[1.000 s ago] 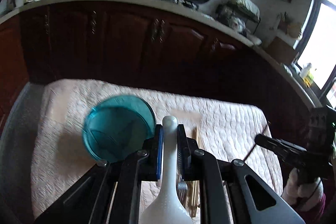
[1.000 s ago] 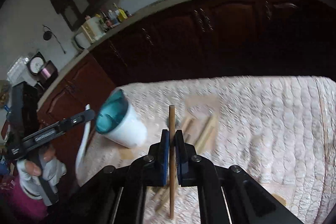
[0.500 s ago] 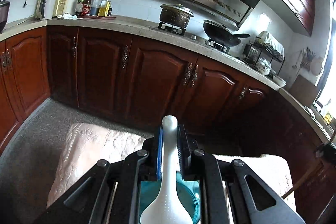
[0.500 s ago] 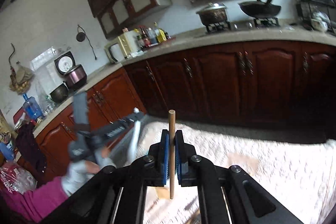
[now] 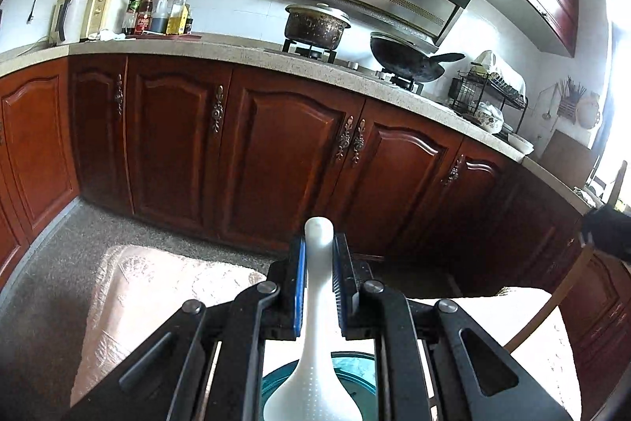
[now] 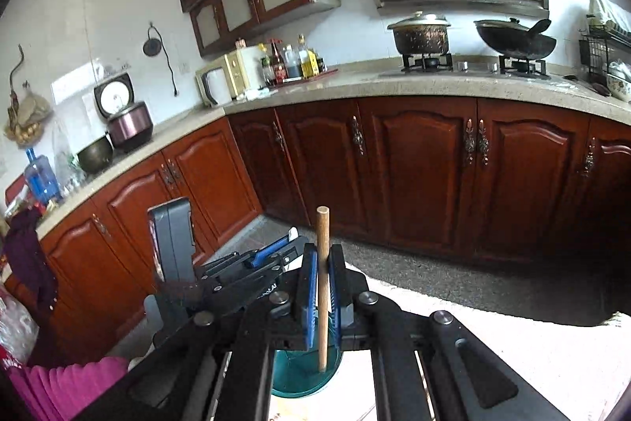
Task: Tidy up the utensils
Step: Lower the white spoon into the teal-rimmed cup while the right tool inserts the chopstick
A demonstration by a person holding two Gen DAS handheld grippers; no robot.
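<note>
No writing can be read here. The left gripper is clamped on a white plastic rice spoon, its wide end over the teal round holder. The right gripper pinches a thin brown wooden chopstick — its low tip hangs in the same holder. A pale quilted cloth lies beneath, with dark red wooden cabinets behind — a kitchen.

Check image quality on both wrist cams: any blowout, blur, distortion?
Left wrist view: blown-out window at the right edge, strong fisheye bend in the speckled stone countertop, white plastic rice paddle sharp in the left tongs. Right wrist view: even light, dark corner vignette, thin wooden chopstick crisp in the right tongs, no motion blur.
</note>
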